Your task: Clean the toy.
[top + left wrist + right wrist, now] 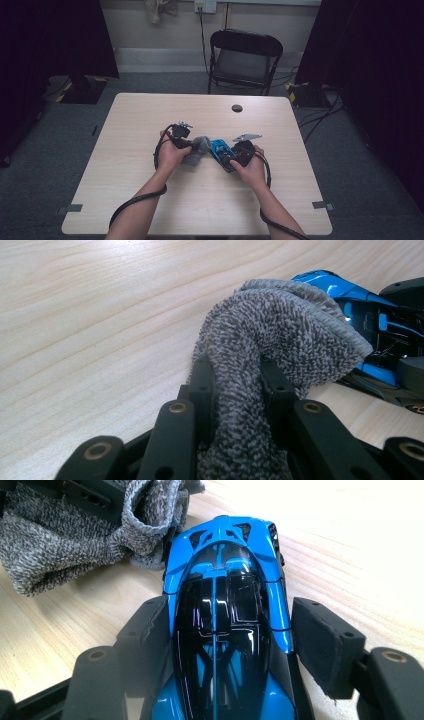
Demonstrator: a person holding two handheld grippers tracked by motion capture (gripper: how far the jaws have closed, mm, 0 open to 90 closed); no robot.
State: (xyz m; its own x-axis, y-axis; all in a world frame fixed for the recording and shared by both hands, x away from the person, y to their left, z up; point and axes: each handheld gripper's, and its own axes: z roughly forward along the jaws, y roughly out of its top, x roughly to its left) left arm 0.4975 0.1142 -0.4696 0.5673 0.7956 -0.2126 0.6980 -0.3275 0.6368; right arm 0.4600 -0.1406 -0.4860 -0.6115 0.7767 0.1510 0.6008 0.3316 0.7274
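Mid-table, L gripper [191, 144] pinches grey cloth [196, 149]; R gripper [231, 154] clamps blue toy car [220, 149].

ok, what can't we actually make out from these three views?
- Rear of the blue toy car: cut off by the bottom edge of the right gripper view.
- Right tongs: in that view the right pad seems to stand off the car; contact on the left is hidden by the body.
- Where the grey cloth meets the car: hidden by the cloth in the left gripper view.
- High view: both too small for detail, partly hidden by the hands.
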